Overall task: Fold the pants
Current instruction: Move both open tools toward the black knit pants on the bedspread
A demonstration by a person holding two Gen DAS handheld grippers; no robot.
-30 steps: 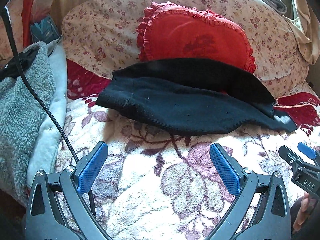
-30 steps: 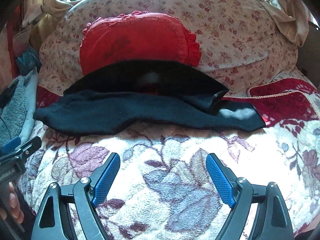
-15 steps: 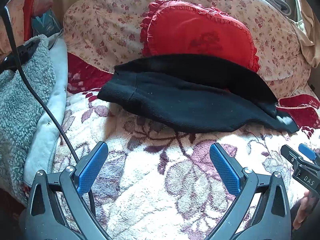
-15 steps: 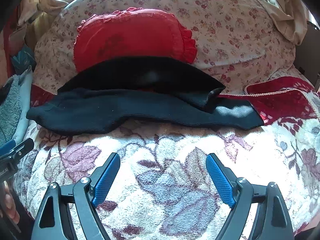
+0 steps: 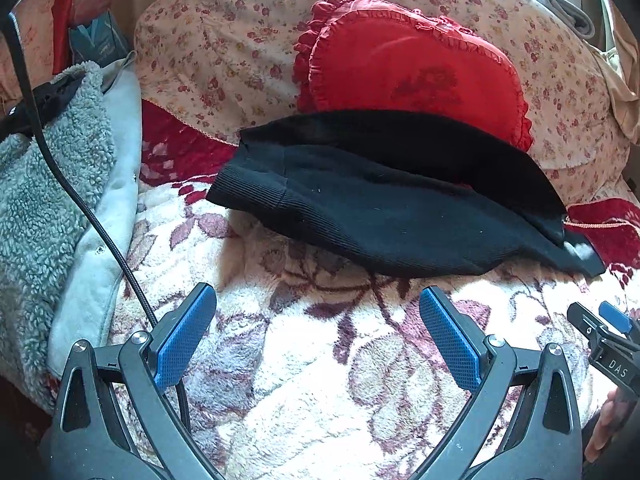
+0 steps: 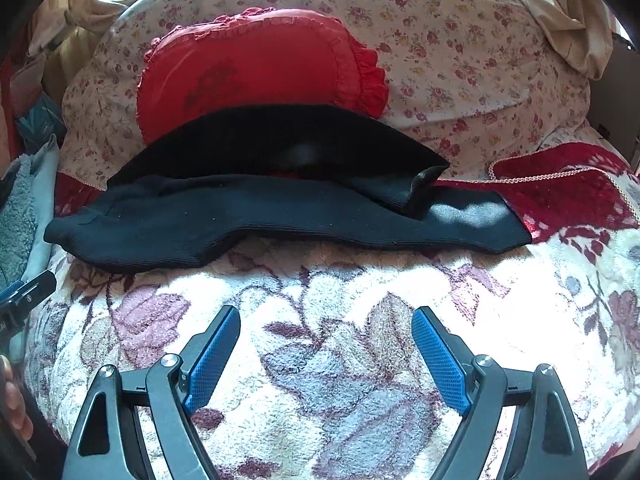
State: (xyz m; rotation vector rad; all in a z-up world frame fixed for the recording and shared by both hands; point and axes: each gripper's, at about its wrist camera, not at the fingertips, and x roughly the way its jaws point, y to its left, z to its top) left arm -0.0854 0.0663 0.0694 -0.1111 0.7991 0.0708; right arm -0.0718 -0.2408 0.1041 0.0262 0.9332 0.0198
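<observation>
The black pants [image 5: 384,216] lie across the far part of the flowered blanket [image 5: 304,380] on the bed, one leg resting on the other, the upper leg leaning against the red pillow [image 5: 412,68]. The ribbed waistband sits at the left end; the cuffs [image 6: 472,220] sit at the right end beside the red trim. The left claw [image 5: 318,336] is spread wide and holds nothing, hovering over bare blanket short of the pants. The right claw [image 6: 326,354] is likewise spread, empty and short of the garment. Judged step: approach before the first grasp; no cross fold has been made. The next move calls for each claw to advance to one end, pinch both cloth layers together, and bring the ends toward each other.
</observation>
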